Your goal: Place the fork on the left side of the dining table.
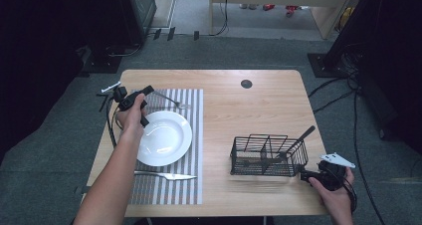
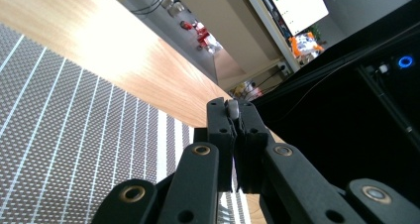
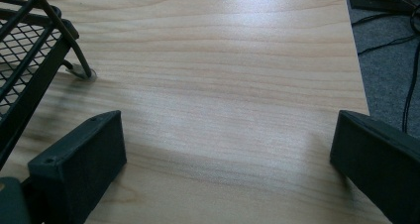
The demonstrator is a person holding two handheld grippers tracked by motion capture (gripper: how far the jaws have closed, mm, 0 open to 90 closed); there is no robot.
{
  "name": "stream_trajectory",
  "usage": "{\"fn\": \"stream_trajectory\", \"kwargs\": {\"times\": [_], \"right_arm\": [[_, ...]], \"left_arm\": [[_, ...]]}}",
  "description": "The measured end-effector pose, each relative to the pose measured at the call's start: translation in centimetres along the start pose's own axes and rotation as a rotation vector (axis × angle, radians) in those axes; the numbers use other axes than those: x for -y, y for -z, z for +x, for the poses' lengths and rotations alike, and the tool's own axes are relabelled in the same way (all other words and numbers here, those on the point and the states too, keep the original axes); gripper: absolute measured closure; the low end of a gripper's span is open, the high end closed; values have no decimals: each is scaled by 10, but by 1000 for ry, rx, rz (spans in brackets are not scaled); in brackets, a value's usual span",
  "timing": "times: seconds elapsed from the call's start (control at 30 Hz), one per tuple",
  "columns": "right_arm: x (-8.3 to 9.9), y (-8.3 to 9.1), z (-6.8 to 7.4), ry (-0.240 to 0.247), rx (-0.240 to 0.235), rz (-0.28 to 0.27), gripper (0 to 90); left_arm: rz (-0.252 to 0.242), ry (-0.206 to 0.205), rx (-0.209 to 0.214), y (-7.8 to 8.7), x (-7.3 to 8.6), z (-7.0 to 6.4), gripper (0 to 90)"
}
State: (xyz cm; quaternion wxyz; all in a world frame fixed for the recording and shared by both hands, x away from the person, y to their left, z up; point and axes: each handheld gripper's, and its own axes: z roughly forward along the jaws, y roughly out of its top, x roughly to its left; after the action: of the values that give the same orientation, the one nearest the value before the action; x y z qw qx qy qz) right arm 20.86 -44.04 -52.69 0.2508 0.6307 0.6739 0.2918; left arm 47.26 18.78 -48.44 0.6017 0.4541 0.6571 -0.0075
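My left gripper hovers over the far left of the striped placemat. It is shut on the handle of a silver fork, whose tines point right over the mat. In the left gripper view the jaws are pressed together on a thin silvery end. A white plate rests on the mat just below that hand, and a knife lies in front of the plate. My right gripper is open by the near right corner of a black wire basket, with bare table between its fingers.
A black utensil leans out of the basket's right side, and more cutlery lies inside. The basket's mesh wall is close to the right gripper's left jaw. A dark round grommet sits near the far edge. The table's right edge is close.
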Motion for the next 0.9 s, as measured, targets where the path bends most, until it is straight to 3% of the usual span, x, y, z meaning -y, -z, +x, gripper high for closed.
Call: {"fn": "stream_trajectory", "kwargs": {"times": [0.27, 0.3, 0.33, 0.47, 0.67, 0.9], "right_arm": [[0, 0, 0, 0, 0, 0, 6], [0, 0, 0, 0, 0, 0, 6], [0, 0, 0, 0, 0, 0, 6], [0, 0, 0, 0, 0, 0, 6], [0, 0, 0, 0, 0, 0, 6], [0, 0, 0, 0, 0, 0, 6]], "left_arm": [[26, 56, -4, 0, -4, 17, 880], [29, 51, -11, 0, -4, 18, 873], [48, 27, -51, 0, -5, 21, 847], [75, -12, -99, 0, -4, 25, 779], [111, -26, -143, 0, -3, 33, 731], [148, -28, -184, 0, -3, 34, 690]]}}
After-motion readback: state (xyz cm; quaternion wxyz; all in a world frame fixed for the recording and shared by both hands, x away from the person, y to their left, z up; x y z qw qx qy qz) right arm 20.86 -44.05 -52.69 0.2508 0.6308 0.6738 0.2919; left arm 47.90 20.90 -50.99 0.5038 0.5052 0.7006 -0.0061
